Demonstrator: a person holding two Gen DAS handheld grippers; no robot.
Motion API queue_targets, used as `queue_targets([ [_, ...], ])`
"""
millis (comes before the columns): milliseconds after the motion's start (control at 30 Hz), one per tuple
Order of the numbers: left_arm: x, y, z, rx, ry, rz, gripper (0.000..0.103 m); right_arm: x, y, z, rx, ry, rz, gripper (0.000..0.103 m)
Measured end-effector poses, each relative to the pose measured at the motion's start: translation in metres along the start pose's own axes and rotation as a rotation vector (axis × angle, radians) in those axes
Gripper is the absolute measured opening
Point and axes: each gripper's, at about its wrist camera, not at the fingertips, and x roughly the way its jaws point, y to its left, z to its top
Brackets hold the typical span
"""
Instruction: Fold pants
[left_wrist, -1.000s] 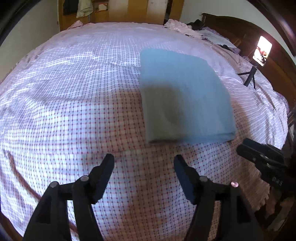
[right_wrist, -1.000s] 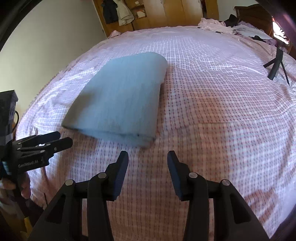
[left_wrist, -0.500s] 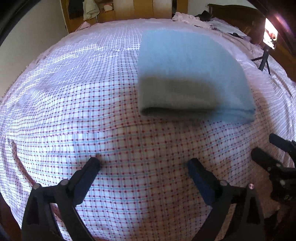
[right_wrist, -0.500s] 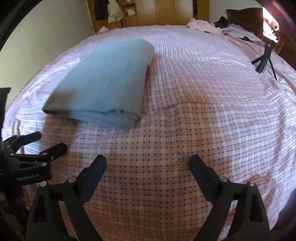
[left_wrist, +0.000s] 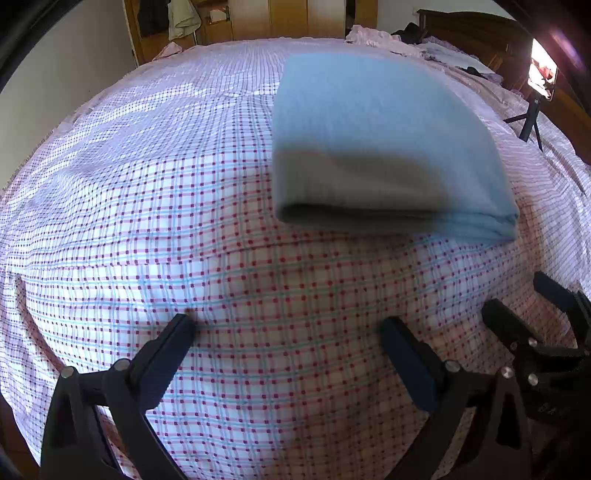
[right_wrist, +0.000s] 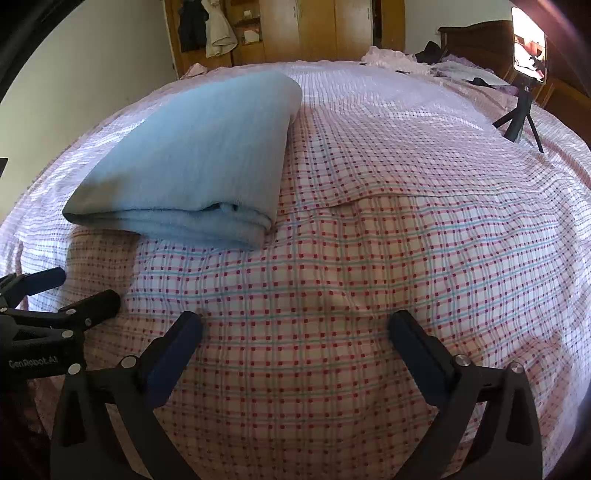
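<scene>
The light blue pants (left_wrist: 380, 136) lie folded into a thick rectangle on the checked bedsheet (left_wrist: 147, 206). In the right wrist view the pants (right_wrist: 199, 155) sit ahead and to the left. My left gripper (left_wrist: 288, 328) is open and empty, low over the sheet just short of the pants' near folded edge. My right gripper (right_wrist: 295, 325) is open and empty, over the sheet to the right of the pants. The right gripper shows at the right edge of the left wrist view (left_wrist: 532, 306), and the left gripper at the left edge of the right wrist view (right_wrist: 70, 288).
A phone on a small black tripod (right_wrist: 524, 92) stands on the bed at the far right, also in the left wrist view (left_wrist: 535, 92). Loose clothes (left_wrist: 373, 35) lie at the far end by a wooden headboard (left_wrist: 469, 33). Wooden wardrobes (right_wrist: 295, 29) stand behind.
Both grippers have opened wide and dropped lower toward the sheet, closer to the near edge of the folded pants. The pants have not moved.
</scene>
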Motion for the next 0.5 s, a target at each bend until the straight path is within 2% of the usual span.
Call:
queue_targets([
  [500, 0.0002, 0.0002, 0.0009, 0.000, 0.000, -0.001, 0.103, -0.0014, 0.0036, -0.0050, 0.003, -0.004, -0.003, 0.100],
])
